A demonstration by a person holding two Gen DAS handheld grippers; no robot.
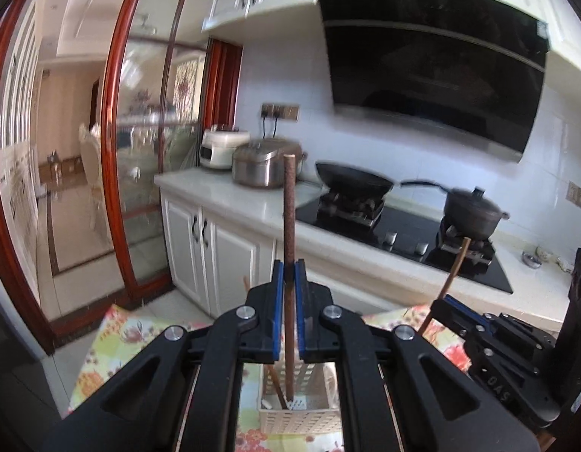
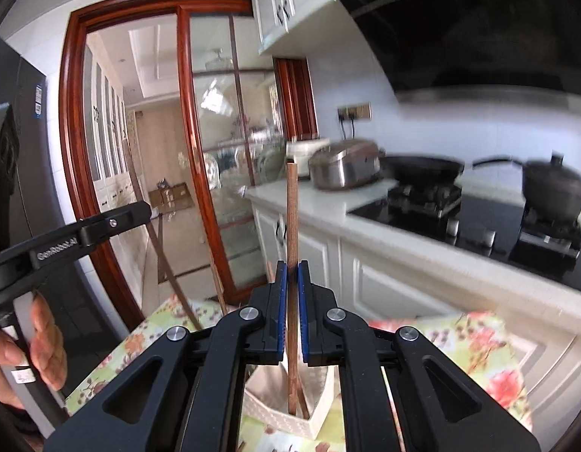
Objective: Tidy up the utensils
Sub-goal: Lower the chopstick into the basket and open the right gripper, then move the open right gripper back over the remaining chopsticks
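The black arm of the left gripper carries the writing "GenRobot.AI" in pale letters; on the right gripper, seen from the left wrist, some white letters stand upside down and I cannot read them surely. A blue label on the dark refrigerator is too small to read. The left gripper has its blue-padded jaws closed narrow on a dark speckled brown chopstick, which stands upright, and its lower end goes down into a white perforated plastic basket on the flowered tablecloth of the table. Another brown stick leans inside this basket. The right gripper's jaws are closed in the same way on a lighter reddish wooden chopstick, its foot in the basket. The basket is mostly hidden behind the black gripper frames, and the kitchen behind is blurred. A hand is cut off at the edge.
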